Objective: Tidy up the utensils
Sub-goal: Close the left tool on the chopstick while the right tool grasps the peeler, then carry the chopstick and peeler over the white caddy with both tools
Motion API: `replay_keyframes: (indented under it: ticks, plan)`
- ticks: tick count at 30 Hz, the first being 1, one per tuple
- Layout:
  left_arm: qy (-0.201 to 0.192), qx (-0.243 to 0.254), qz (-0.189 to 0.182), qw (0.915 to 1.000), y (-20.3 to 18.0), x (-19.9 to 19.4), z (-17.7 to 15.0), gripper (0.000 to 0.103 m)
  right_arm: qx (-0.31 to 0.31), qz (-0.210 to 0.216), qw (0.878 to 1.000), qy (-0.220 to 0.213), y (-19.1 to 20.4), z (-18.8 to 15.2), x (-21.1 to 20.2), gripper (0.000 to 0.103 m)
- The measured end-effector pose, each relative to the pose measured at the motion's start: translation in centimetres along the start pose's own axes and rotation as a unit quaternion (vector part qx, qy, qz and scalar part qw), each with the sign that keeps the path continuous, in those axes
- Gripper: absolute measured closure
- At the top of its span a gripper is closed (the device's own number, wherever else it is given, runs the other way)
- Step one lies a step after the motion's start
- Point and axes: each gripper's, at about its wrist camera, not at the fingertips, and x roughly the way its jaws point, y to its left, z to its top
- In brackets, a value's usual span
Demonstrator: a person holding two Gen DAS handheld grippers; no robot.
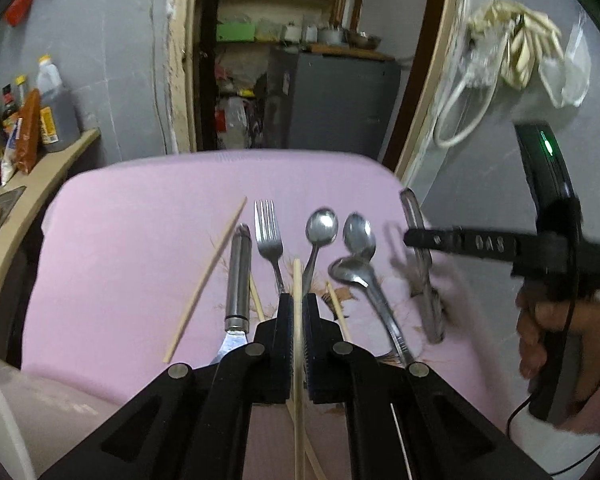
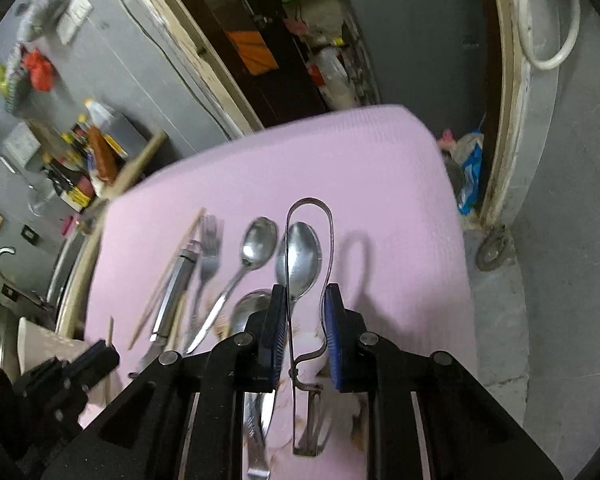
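Note:
On the pink cloth [image 1: 120, 240] lie a fork [image 1: 269, 240], three spoons [image 1: 321, 228], a steel-handled knife [image 1: 238, 276] and a loose chopstick [image 1: 208, 276]. My left gripper [image 1: 297, 300] is shut on another wooden chopstick [image 1: 297, 280], which runs straight between its pads. My right gripper [image 2: 305, 300] is shut on a wire-loop metal peeler [image 2: 331, 236], which hangs above a spoon [image 2: 300, 260] and casts a shadow on the cloth [image 2: 380, 200]. In the left wrist view the right gripper [image 1: 408, 236] and the peeler [image 1: 420, 264] are at the cloth's right edge.
A white paper cup [image 2: 40, 344] stands at the near left corner, beside my left gripper [image 2: 100, 356]. A wooden counter with sauce bottles [image 1: 40, 112] and a sink [image 1: 0, 204] runs along the left. A doorway [image 1: 300, 80] lies behind the table; grey floor [image 2: 560, 280] lies to the right.

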Motion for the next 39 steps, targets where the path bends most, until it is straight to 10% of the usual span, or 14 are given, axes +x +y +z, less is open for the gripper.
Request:
replay_keyframes:
  ticks: [13,21,32,39]
  plan:
    - [-0.086,-0.027,-0.036,0.9953,1.9,-7.9,1.5,0.098,-0.049,0.005,0.987,-0.153,5.0,-2.2,-10.1,0.087]
    - [-0.141,-0.058,-0.078,0.9852,7.8,-15.4,4.8,0.098,-0.085,0.065,0.973,-0.204,14.9,-1.3,-16.2,0.087]
    - [-0.189,-0.098,-0.048,0.9759,20.1,-19.1,5.2,0.098,-0.153,0.139,0.956,-0.209,29.2,-3.3,-12.9,0.087]
    - [-0.204,-0.162,-0.066,0.9632,25.3,-17.1,2.8,0.098,-0.188,0.109,0.958,-0.187,33.1,-6.1,-10.3,0.087]
